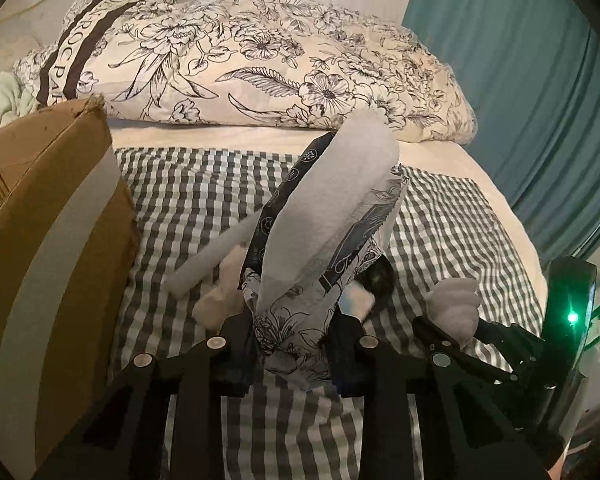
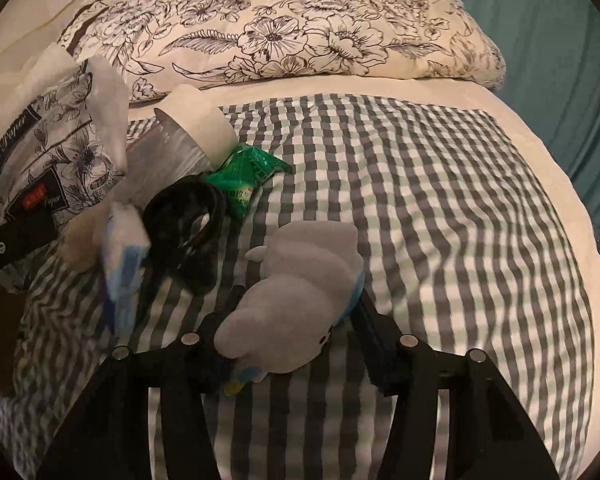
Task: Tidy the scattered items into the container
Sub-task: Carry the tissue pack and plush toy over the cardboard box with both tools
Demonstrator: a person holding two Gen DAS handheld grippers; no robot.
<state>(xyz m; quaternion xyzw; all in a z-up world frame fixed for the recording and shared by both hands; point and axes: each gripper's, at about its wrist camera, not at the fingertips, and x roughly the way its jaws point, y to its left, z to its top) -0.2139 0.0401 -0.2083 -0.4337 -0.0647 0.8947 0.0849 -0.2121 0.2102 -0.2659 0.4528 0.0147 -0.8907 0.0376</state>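
Left gripper (image 1: 294, 320) clamped on floral tissue pack (image 1: 328, 216), long axis pointing away; brown cardboard box (image 1: 60, 216) close left. Right gripper (image 2: 292, 320) clamps grey plush toy (image 2: 300, 284).

**Much of the bed clutter stays half-seen**

The cardboard box (image 1: 56, 216) runs off the left edge, its inside out of sight. The tissue pack (image 1: 320, 240) hides things lying behind it. In the right view, the blue-and-white item (image 2: 124, 248) is blurred beyond naming, and the green packet's (image 2: 248, 176) print is unreadable.
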